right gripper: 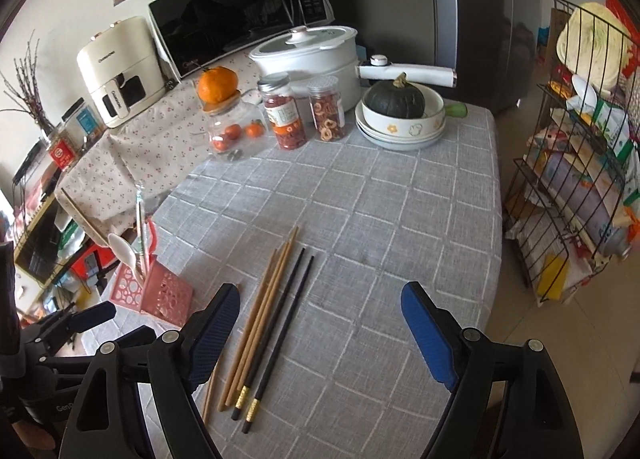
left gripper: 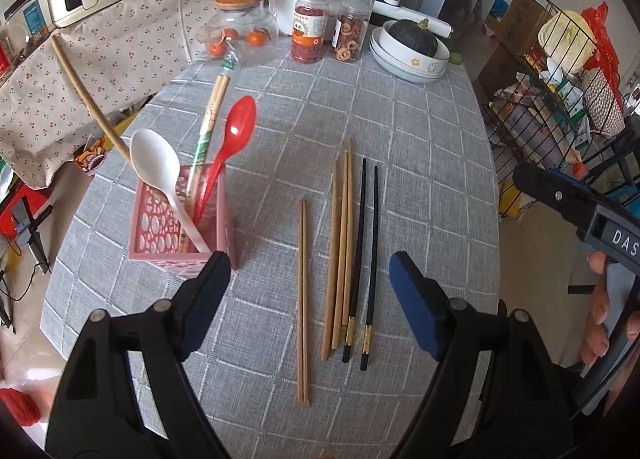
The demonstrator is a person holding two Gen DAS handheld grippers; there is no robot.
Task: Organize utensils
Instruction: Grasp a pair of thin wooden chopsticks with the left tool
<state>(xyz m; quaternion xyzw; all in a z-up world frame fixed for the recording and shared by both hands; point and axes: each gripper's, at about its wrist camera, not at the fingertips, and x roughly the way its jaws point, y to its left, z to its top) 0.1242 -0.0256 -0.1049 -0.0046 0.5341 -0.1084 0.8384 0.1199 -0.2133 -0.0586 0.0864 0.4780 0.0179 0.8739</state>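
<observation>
Chopsticks of tan wood (left gripper: 340, 247) and black lacquer (left gripper: 366, 259) lie mid-table beside a pink perforated holder (left gripper: 160, 227) with white (left gripper: 158, 167) and red (left gripper: 232, 139) plastic spoons, both tongs, left (left gripper: 310, 299) and right (right gripper: 320, 335), gaping empty.

2 black chopsticks (left gripper: 362, 259), 4 wooden chopsticks (left gripper: 340, 251) on cloth, 2 spoons (left gripper: 160, 175), 2 jars (left gripper: 312, 29).

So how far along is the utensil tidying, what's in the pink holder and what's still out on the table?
Done: the pink holder already stands a white spoon, a red spoon and some chopsticks.
In hand: nothing; the left gripper and right gripper are both open above the cloth.
Left: the wooden chopsticks, a separate joined pair and the black chopsticks.
</observation>
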